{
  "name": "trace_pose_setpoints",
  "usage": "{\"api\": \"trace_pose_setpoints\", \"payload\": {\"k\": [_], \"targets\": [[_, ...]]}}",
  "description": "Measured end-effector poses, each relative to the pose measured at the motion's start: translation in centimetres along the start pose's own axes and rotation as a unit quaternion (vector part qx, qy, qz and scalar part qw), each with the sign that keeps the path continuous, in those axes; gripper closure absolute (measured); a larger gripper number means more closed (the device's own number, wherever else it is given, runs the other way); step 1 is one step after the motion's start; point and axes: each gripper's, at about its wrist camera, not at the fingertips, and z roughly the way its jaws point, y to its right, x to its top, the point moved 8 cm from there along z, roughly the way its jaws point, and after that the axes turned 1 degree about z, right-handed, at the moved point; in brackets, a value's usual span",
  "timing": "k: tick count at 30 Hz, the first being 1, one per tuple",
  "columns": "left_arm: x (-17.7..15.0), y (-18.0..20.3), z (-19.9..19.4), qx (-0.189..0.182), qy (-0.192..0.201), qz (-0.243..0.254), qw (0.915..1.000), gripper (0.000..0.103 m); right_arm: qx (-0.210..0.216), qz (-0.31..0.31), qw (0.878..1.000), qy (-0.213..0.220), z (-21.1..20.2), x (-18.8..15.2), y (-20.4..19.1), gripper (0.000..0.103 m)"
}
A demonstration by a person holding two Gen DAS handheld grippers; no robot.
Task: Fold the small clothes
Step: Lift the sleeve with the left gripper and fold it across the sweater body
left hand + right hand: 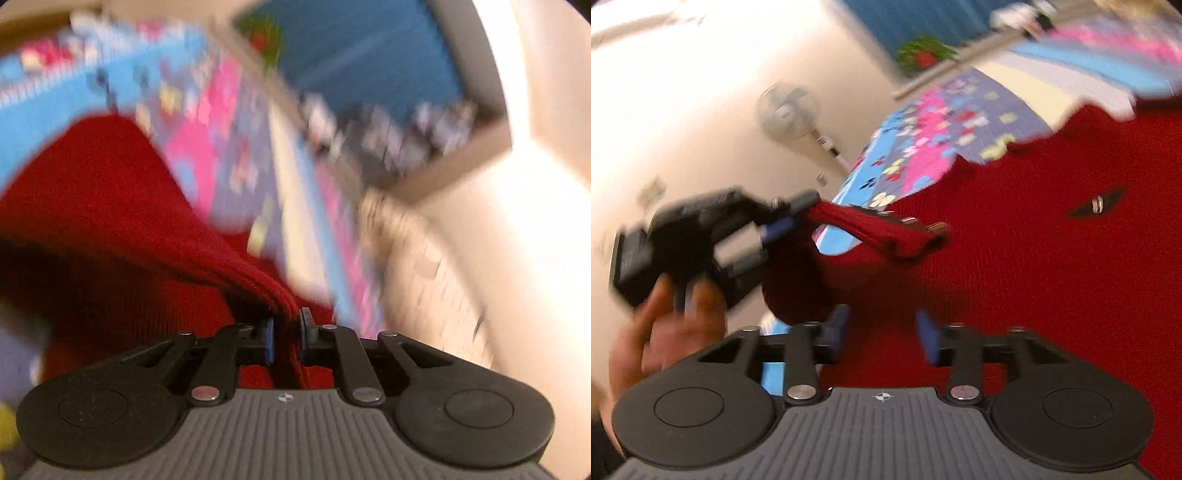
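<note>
two blurred fisheye views from hand-held grippers working over a bed. a red knitted garment (1052, 280) lies spread across a patterned bedsheet (923, 155) of blue, pink and purple with small butterfly shapes. in the left wrist view, the left gripper (287, 339) is clamped on a bunched, ribbed edge of the red garment (110, 229), its blue-padded fingers pressed close on either side of the fabric, which lifts away from the sheet (207, 147). in the right wrist view, the right gripper (882, 332) hovers low over the red cloth with its blue fingers spread apart and nothing between them. to its left, the left gripper (790, 218) appears from outside, held by a bare hand (665, 325), pinching a fold of the garment's edge. a standing fan (788, 110) sits by the pale wall (683, 92) behind.
</note>
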Motion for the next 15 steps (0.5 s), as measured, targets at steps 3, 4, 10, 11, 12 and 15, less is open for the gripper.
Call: {"api": "trace_pose_setpoints", "payload": {"k": [3, 4, 10, 11, 12, 15], "targets": [[-3.4, -1.3, 2.3, 0.128, -0.12, 0.095, 0.9799, 0.085, -0.01, 0.044, 0.999, -0.002, 0.9, -0.2, 1.7, 0.055], [-3.5, -1.2, 1.9, 0.16, -0.121, 0.136, 0.9702, 0.085, -0.019, 0.051, 0.999, -0.001, 1.0, -0.2, 2.3, 0.055], [-1.5, 1.9, -6.7, 0.182, -0.012, 0.232, 0.9556, 0.076, -0.064, 0.111, 0.991, -0.038, 3.6, -1.1, 5.4, 0.054], [-0.9, 1.7, -8.2, 0.198, 0.014, 0.219, 0.9553, 0.076, -0.073, 0.128, 0.988, -0.045, 4.1, -1.4, 5.7, 0.055], [-0.8, 1.1, -10.2, 0.213, 0.042, 0.194, 0.9567, 0.076, -0.074, 0.14, 0.986, -0.044, 4.3, -1.5, 5.6, 0.055], [-1.8, -1.0, -13.4, 0.24, 0.079, 0.142, 0.9571, 0.076, -0.109, 0.134, 0.984, -0.041, 5.3, -1.4, 4.8, 0.055]]}}
